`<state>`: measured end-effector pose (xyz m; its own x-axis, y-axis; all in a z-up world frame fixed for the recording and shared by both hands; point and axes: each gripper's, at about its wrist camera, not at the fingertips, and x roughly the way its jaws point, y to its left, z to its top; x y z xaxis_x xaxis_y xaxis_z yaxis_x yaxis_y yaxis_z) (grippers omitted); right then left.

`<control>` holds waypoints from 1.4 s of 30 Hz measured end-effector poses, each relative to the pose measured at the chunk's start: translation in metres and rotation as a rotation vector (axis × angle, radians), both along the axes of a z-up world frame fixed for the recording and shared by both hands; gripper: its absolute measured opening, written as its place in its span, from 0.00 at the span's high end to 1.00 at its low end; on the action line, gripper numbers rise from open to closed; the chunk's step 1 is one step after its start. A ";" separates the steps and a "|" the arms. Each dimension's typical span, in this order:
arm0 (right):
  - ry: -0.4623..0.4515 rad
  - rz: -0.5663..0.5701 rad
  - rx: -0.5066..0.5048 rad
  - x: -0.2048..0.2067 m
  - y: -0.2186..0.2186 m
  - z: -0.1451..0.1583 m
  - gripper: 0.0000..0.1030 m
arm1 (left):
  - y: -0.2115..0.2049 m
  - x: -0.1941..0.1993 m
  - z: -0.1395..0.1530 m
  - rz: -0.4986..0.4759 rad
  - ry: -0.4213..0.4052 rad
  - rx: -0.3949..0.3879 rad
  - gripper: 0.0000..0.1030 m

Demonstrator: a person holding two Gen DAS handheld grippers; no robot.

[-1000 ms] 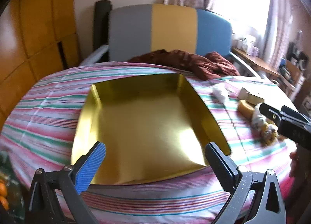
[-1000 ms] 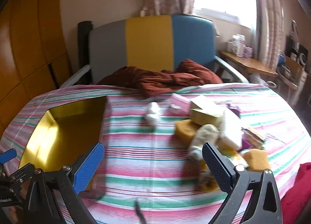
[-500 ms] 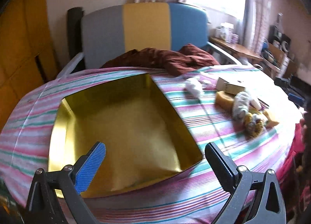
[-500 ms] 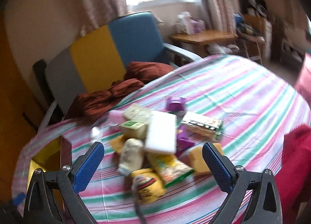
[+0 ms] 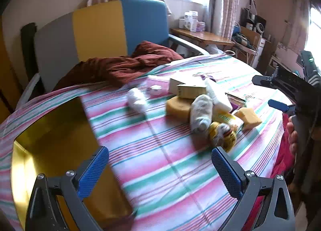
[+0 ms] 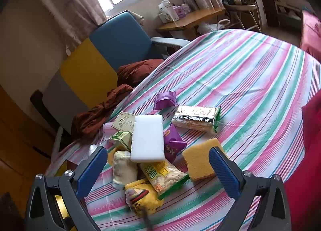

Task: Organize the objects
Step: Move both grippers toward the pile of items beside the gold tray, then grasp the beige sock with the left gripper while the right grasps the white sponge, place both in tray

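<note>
- The gold tray [image 5: 50, 130] sat at about eight o'clock in the left wrist view, on the striped cloth [image 5: 160, 150]; its near corner was hidden behind the left gripper [image 5: 160, 168], its lower edge blurred, and in the right wrist view only a sliver of it showed at seven o'clock, behind that gripper's frame.
- The pile of things lay at about two o'clock in the left wrist view, smeared by motion; labels could not be read there.
- In the right wrist view the pile was sharper, between six and twelve o'clock of centre: a white block [image 6: 147, 137] lay flat, its long axis running from six to twelve o'clock; a silver-and-green packet [image 6: 196, 117] lay at two o'clock of it, long axis across, from nine to three.
- A yellow sponge [image 6: 198, 162] lay flat at four o'clock of the block, partly covered by the right pad; a yellow bag [image 6: 143, 197] lay nearest, its lower end blurred.
- Two purple pouches [image 6: 166, 100] lay beside the block; a small green box [image 6: 120, 137] touched its left edge.
- The left gripper was spread wide with nothing between its pads; the right gripper [image 6: 158, 168] likewise stood apart and empty, above the pile.
- A hand [image 5: 292, 136] showed at three o'clock, cut off by the edge.
</note>
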<state>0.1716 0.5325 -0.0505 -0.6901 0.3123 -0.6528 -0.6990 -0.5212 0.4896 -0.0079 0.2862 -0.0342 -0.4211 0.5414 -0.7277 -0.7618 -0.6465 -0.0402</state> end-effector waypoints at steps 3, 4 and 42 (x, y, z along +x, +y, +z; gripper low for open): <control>0.032 -0.008 -0.030 0.005 0.004 -0.003 0.00 | 0.026 -0.007 -0.006 -0.046 -0.048 0.014 0.03; 0.041 -0.008 -0.041 0.006 0.005 -0.005 0.00 | 0.032 -0.009 -0.008 -0.055 -0.061 0.018 0.08; -0.340 0.273 -0.027 -0.117 0.023 -0.049 0.30 | 0.064 -0.038 -0.074 -0.076 -0.346 0.067 0.57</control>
